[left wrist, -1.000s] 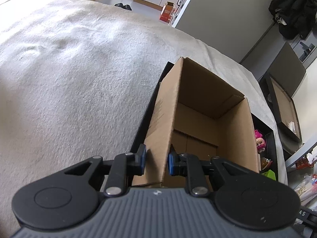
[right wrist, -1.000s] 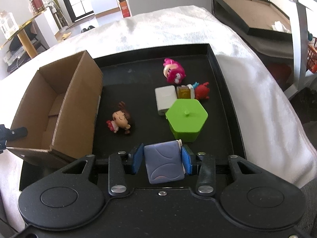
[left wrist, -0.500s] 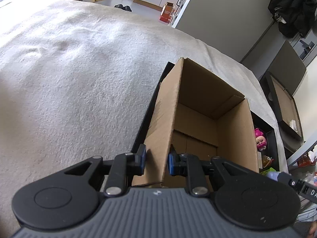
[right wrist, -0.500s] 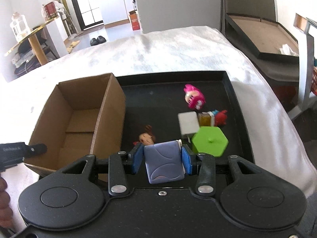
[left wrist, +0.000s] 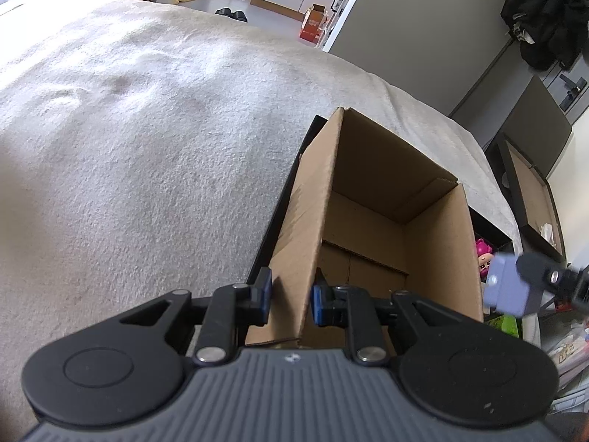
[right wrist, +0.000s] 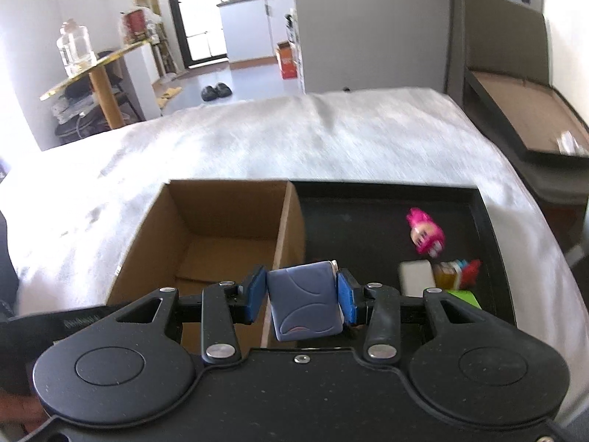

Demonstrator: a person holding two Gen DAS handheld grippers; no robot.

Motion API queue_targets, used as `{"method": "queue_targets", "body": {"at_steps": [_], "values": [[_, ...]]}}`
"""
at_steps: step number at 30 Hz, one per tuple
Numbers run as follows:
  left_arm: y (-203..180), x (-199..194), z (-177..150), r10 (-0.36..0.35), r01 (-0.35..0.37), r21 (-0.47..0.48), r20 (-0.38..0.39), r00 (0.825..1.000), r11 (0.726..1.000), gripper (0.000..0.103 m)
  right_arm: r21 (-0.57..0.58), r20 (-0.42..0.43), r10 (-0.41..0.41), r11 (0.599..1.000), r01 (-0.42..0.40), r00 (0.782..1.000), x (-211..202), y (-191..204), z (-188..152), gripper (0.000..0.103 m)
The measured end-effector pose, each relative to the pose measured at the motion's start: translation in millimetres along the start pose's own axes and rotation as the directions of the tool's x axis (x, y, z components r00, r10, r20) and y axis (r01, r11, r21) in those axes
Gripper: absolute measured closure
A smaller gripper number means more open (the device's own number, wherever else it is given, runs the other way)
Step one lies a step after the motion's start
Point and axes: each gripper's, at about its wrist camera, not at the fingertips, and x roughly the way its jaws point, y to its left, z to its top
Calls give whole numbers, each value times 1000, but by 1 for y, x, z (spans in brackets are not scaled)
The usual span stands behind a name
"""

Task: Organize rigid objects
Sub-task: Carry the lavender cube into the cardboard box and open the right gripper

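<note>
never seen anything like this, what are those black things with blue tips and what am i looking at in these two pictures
Those are hand-held grippers, one in each of a person's hands, each with a camera looking along its two fingers. So one picture looks out from the left gripper, the other from the right gripper. The left one is pinched on a wall of an open cardboard box. The right one is clamped on a small blue-grey block, raised near the box's rim. The box stands in a black tray on a white blanket. A pink figure, a white block, a green piece and small toys lie in the tray.
</note>
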Motion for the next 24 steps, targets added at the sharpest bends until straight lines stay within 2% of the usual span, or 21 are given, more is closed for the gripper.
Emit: {"method": "queue_targets", "body": {"at_steps": [5,10,17,24], "values": [[2,1,1,4,-4,-6,-4,1000,1000,83,-42,41,15,999,-14,999,1,18,12,63],[-4,1,-1,53,-53,37,5,999,998,83,-79,46,49,996,-46,998,5,34,18,63],[-13,1,-3,104,-106,98,25,994,990,85,-98,17,83,992,-81,996,14,48,11,63],[-13,4,-4,110,-111,104,16,994,988,85,-166,-27,111,980,-114,993,26,62,3,62]]}}
